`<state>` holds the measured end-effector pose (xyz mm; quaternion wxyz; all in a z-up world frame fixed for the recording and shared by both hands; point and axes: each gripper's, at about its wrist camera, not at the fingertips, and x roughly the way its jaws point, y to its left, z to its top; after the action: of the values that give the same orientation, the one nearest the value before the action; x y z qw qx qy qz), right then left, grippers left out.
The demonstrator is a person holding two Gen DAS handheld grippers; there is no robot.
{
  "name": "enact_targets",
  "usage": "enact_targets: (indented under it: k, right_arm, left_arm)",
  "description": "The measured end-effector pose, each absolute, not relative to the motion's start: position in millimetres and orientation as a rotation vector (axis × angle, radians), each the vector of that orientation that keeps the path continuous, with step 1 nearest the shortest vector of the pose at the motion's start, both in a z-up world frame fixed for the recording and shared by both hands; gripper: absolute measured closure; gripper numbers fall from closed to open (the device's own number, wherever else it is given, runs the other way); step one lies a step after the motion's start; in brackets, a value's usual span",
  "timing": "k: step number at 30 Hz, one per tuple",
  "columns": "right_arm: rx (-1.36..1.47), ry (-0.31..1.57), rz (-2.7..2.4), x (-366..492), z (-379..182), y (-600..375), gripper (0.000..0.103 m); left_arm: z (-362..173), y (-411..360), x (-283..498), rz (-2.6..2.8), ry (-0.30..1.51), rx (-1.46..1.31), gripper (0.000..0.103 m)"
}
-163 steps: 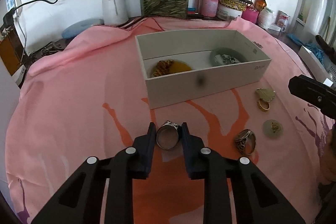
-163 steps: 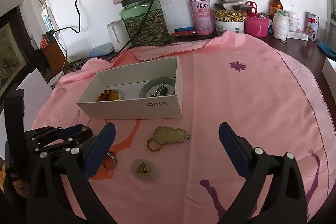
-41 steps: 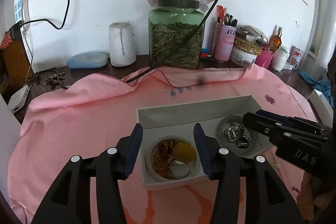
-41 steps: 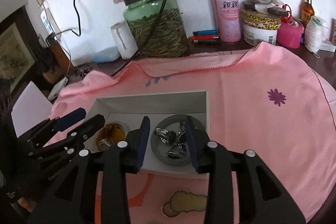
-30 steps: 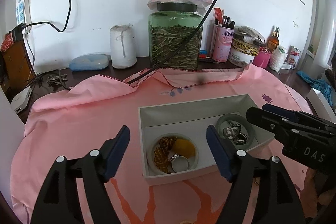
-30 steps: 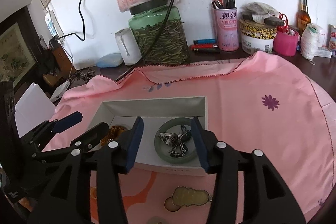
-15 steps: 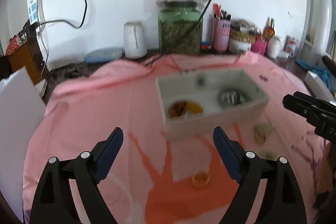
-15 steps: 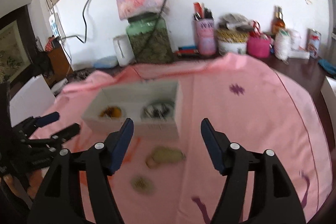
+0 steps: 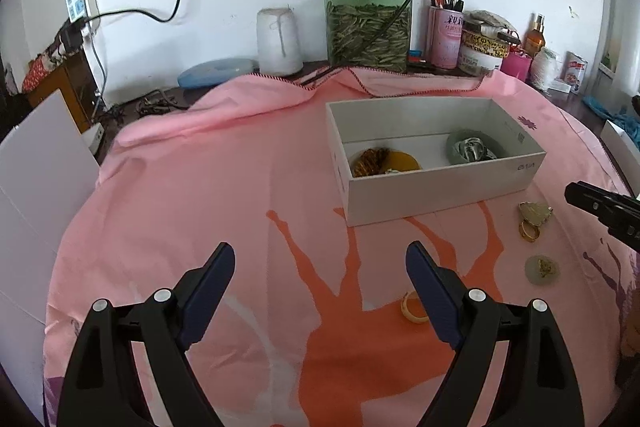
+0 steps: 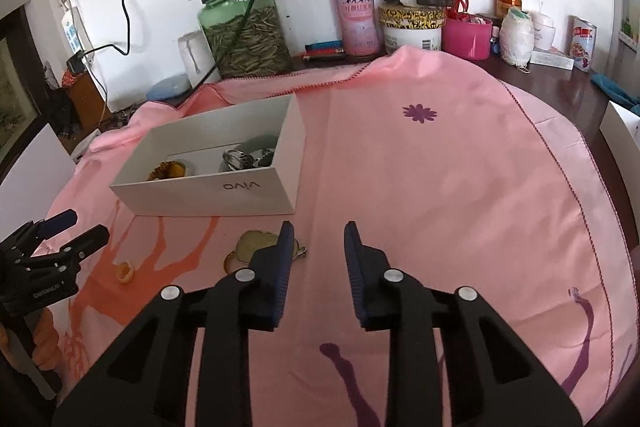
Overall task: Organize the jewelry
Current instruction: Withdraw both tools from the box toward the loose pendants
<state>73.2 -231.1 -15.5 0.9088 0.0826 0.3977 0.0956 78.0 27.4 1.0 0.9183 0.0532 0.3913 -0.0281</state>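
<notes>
A pink tablecloth (image 9: 200,187) printed with orange figures covers the table. The left gripper (image 9: 320,279) hovers above it with its jaws spread wide and nothing between them. Just beside the tip of its right-hand finger lies a small gold ring (image 9: 414,311) on the cloth. Ahead of the jaws and a little to the right stands a white box (image 9: 440,187), open at the top. Inside it, an amber dish (image 9: 400,163) with gold-coloured pieces sits at the left end, and a pale green bangle (image 9: 460,147) ringing some silver pieces sits at the right end. Farther right of the jaws, outside the box, lie a gourd-shaped pendant (image 9: 536,211) touching a gold ring, and nearer, a round pale pendant (image 9: 542,269). The right gripper (image 10: 316,259) hangs over bare cloth with its jaws parted and empty; the gourd pendant lies partly hidden behind its left-hand finger, and the box stands ahead and to the left. A green glass jar (image 9: 368,23) stands by the wall beyond.
</notes>
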Motion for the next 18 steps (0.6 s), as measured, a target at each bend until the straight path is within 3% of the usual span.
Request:
enact_targets:
  k: [8, 11, 18]
  right_arm:
    - [0.14, 0.912, 0.194, 88.0, -28.4, -219.9, 0.08]
    - [0.159, 0.931, 0.434, 79.6, -26.8, -197.8, 0.086]
    - [0.17, 0.863, 0.276, 79.2, -18.0, -218.7, 0.084]
  left_arm:
    - [-2.7, 23.4, 78.4, -0.042, 0.821, 0.133, 0.009]
    - [-2.3, 24.3, 78.5, -0.035, 0.821, 0.134, 0.009]
    - [0.0, 28.0, 79.7, -0.024, 0.814, 0.118, 0.009]
